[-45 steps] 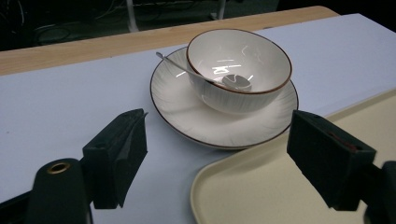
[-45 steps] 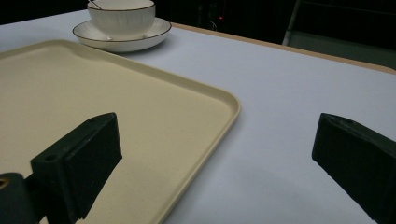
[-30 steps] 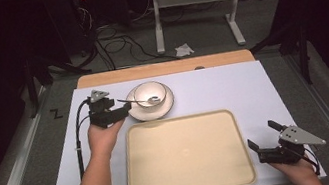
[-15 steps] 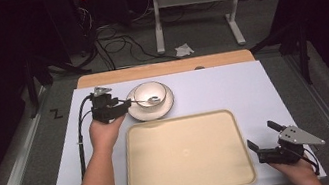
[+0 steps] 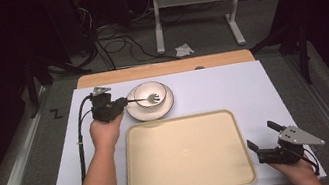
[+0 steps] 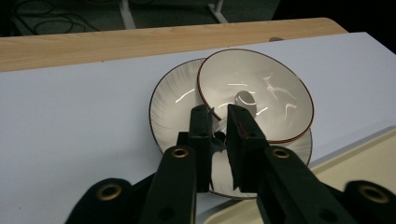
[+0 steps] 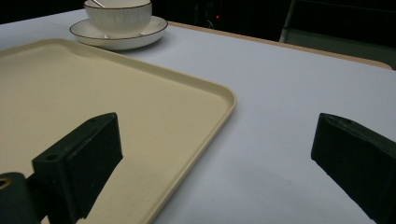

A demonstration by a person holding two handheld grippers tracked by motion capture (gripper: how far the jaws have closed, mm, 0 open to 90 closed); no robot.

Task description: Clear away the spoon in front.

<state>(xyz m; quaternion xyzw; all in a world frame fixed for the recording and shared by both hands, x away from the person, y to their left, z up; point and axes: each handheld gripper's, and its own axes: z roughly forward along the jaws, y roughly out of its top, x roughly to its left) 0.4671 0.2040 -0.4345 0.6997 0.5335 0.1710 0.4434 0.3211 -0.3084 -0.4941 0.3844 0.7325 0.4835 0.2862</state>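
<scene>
At the far-left part of the white table (image 5: 233, 91), the left gripper (image 5: 123, 102) has just been closing its 2 jaws on the handle of a fork (image 5: 145, 98) whose tines lie inside a white bowl (image 5: 152, 94). In the left gripper view the jaws stand narrow, with the thin metal handle pinched between them at the bowl's rim. The bowl sits on a saucer (image 5: 167, 108) near the table's far edge, just beyond the far-left corner of a large cream tray (image 5: 188, 154), which lies bare along the near edge.

By the look of things, the work is at its start: the fork is gripped but not lifted, bowl and saucer are unmoved, and nothing has been set on the tray. The right gripper (image 5: 267, 142) rests at the table's near-right corner, just beside the tray's near-right corner, its jaws spread wide on nothing.

The bowl's wall and the tray's raised lip are the only obstacles on the fork's way out. Cables and a crumpled scrap lie on the floor beyond.
</scene>
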